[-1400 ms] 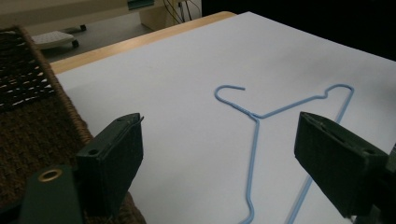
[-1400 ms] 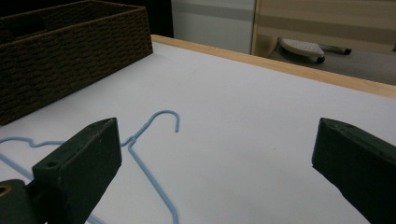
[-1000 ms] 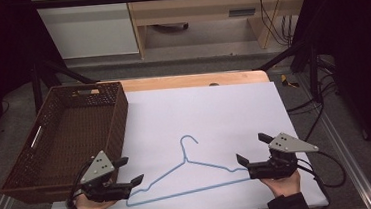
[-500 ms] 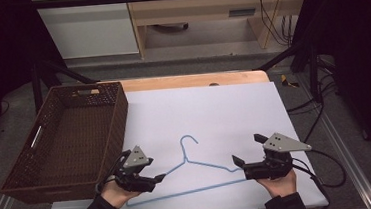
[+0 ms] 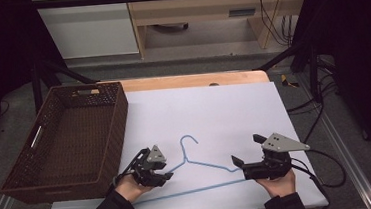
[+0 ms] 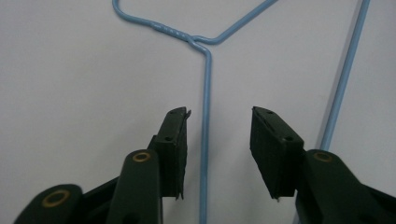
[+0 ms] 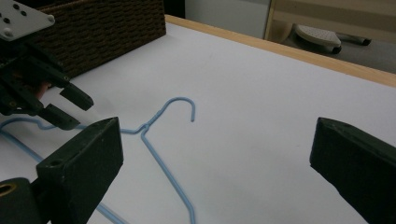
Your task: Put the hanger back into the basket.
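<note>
A light blue wire hanger (image 5: pixel 184 157) lies flat on the white table top (image 5: pixel 214 112), hook pointing away from me. My left gripper (image 5: pixel 166 173) is at the hanger's left shoulder. In the left gripper view it (image 6: pixel 219 114) stands open, with the shoulder wire (image 6: pixel 206 79) running between the jaws, close to the left one and untouched. My right gripper (image 5: pixel 245 149) is at the hanger's right end, jaws spread wide. In the right gripper view it (image 7: pixel 217 130) is open, the hanger (image 7: pixel 156 156) lies ahead between its jaws, and the left gripper (image 7: pixel 60 109) shows farther off.
A dark brown wicker basket (image 5: pixel 120 117) stands along the table's left side, close to my left hand, and shows behind the left gripper (image 7: pixel 107 28) in the right gripper view. A wooden strip (image 5: pixel 191 80) edges the far side. Cables trail off the table's right.
My left gripper has moved right, from beside the basket onto the hanger's left shoulder. The right gripper has crept slightly left toward the hanger's right end. The hanger has stayed put.
</note>
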`<state>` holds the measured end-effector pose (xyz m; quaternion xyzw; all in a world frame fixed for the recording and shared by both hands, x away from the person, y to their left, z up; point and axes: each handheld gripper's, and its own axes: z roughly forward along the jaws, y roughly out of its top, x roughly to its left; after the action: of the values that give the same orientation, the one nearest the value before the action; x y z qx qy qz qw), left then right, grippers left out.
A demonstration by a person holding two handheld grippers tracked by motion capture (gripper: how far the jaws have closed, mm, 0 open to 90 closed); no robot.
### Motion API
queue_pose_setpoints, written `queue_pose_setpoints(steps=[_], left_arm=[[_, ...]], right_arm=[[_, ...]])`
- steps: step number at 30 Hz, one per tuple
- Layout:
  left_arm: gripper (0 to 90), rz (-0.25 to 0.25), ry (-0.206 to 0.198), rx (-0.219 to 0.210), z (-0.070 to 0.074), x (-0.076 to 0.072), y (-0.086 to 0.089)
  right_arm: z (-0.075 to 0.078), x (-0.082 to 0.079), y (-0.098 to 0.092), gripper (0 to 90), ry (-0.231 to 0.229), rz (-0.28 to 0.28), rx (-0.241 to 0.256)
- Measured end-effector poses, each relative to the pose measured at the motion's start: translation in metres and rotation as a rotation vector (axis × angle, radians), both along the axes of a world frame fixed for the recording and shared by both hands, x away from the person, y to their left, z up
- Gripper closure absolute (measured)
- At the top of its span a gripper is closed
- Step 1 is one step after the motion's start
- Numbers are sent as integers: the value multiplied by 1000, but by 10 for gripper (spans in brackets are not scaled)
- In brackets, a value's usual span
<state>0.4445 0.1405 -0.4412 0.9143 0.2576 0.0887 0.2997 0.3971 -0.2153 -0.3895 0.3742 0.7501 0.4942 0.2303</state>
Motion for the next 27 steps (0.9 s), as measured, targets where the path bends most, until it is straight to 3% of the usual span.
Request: queue_pose_setpoints(steps=[6,9,15,27], left_arm=[[612,-7,28,49,-14,6,-4],[654,-1,33,52,-18,7,-6],[726,24,35,40,-19,8,-5],[824,45,33,68,-19,5,-9]], right_arm=[[-2,1,2,33,7,2,-9],[-2,1,3,34,11,4,-9],[-4,3,4,36,17,11,-17],[-4,4,5,38,23,17,-6]])
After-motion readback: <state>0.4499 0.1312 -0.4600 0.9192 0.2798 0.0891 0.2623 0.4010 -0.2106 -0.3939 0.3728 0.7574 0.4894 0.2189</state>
